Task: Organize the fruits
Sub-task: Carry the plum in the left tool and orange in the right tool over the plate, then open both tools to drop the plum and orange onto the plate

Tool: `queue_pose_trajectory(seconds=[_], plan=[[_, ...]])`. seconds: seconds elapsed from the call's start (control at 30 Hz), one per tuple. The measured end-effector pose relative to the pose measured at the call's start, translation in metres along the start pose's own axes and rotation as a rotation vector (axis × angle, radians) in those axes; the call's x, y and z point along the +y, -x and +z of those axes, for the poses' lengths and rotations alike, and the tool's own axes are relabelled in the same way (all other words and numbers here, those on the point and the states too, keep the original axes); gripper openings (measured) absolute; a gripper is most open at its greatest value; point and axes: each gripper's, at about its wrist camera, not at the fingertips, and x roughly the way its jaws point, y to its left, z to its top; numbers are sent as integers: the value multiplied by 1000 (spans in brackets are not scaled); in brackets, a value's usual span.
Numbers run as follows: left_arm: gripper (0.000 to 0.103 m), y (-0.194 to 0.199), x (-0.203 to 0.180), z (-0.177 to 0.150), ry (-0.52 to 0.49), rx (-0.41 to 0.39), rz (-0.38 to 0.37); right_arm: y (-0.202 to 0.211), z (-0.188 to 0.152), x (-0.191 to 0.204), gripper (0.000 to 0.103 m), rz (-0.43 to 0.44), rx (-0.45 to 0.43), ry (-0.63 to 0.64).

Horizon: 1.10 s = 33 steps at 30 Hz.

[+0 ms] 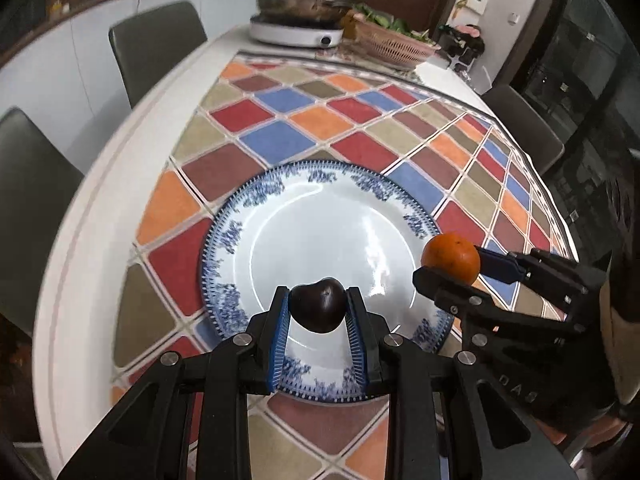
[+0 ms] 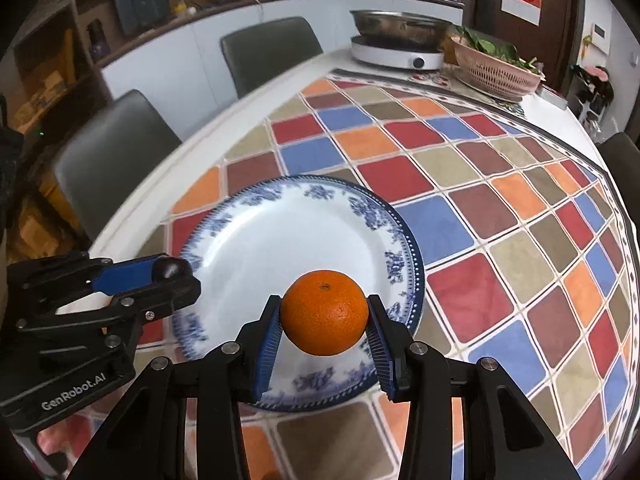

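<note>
- The left gripper [image 1: 318, 312] is clamped on a small dark plum [image 1: 318, 309]; the right gripper [image 2: 324, 320] pinches an orange [image 2: 325, 312], its fingers only partly apart.
- Both fruits hang above the near part of the plate [image 1: 280, 184], apart from each other.
- Best lowered until each fruit rests on the plate, set apart, then released gently so neither rolls off.
- The plum is glossy, heart-shaped; the orange round, dimpled.
- Further back, a checked tablecloth [image 2: 460, 200].
</note>
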Motion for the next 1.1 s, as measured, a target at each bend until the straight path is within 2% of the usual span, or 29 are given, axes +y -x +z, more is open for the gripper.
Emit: queue_pose_trajectory(seconds=[0.33,0.4,0.43,0.5,0.6,0.73,1.0,1.1], plan=[[29,-23,6,6,3,42,15,-27,2,-6,42,21,36,-31],[39,-21,7,6,0,31,28,-27,3,-6,43,31,36,-26],[40,-17,7,5,-3,23,35,-27,3,-7,43,28,38,-30],[40,-9,7,2,-9,4,55,-22,3,-7,52,21,26,-37],[40,2,4,-5,-16,-21,94,-8,-2,-7,53,-8,-7,-37],[42,25,-3,-22,-16,-67,100,17,-13,-3,53,-39,-54,-19],[53,77,-29,-56,-63,-171,141,73,-42,5,54,-47,-145,8],[56,95,-40,-67,-83,-203,143,91,-54,7,60,-44,-178,11]])
